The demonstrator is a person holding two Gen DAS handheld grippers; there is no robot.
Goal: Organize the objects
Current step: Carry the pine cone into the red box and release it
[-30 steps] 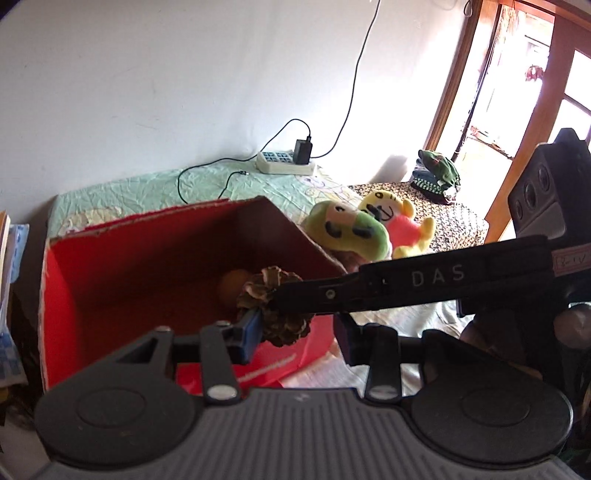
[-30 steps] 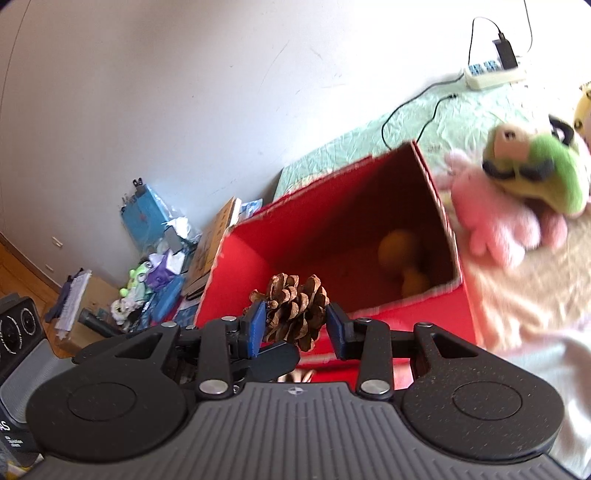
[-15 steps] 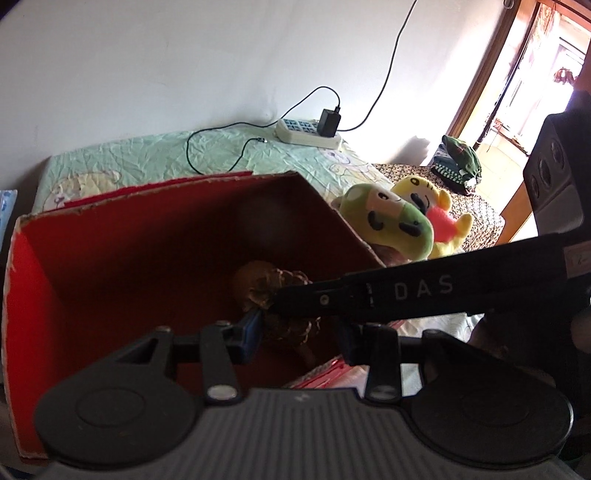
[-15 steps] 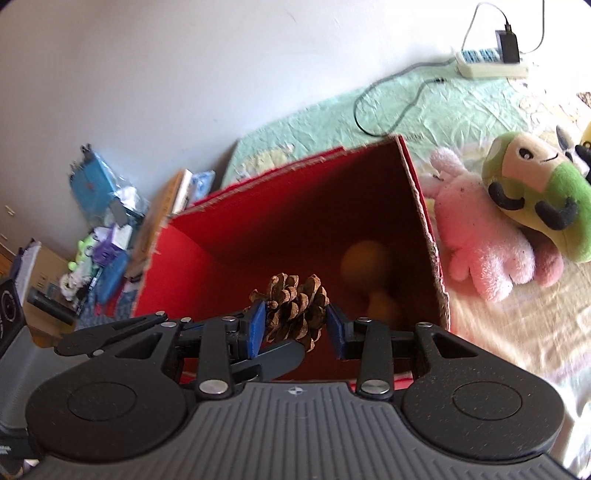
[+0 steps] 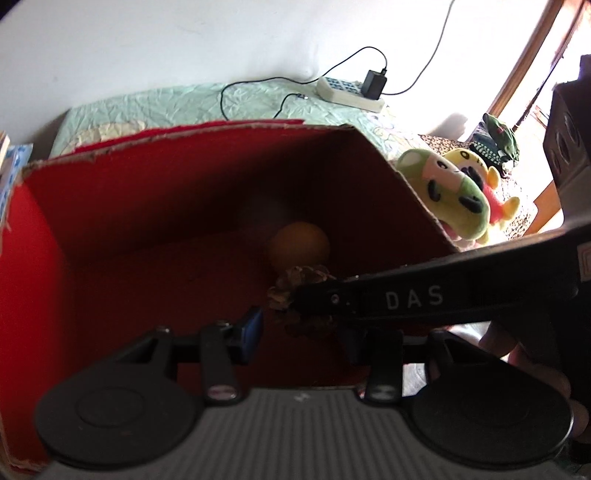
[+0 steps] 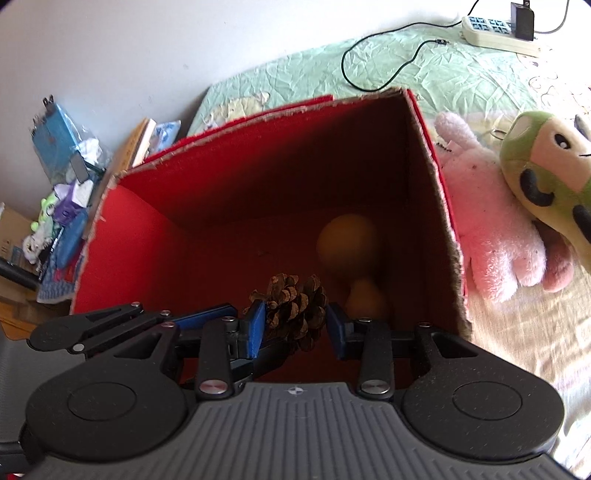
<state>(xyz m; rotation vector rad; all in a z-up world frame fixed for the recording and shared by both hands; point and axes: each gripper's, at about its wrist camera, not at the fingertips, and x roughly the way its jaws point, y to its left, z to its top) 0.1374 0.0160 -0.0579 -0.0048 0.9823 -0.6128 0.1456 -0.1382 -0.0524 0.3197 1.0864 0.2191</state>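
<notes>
A brown pine cone (image 6: 291, 310) hangs over the open red box (image 6: 147, 236), with my right gripper (image 6: 295, 328) shut on it, a blue pad pressing each side. An orange ball (image 6: 347, 236) and a smaller orange thing (image 6: 365, 299) lie on the box floor. In the left wrist view a pine cone (image 5: 284, 291) sits between the jaws of my left gripper (image 5: 303, 332). Those jaws are opening, and the left pad stands apart from the cone. My right gripper's black finger (image 5: 406, 297) crosses in front and hides the other pad. Whether both views show one cone I cannot tell.
A pink plush (image 6: 491, 229) and a green-and-cream plush (image 6: 546, 166) lie against the box's right wall on the bed. A power strip (image 6: 495, 33) with a cable rests on the green cover by the wall. Books and clutter (image 6: 62, 184) pile up left of the box.
Both grippers have moved forward and down over the box, so more of its inside shows. The left gripper's left pad, which touched the cone before, now stands off it.
</notes>
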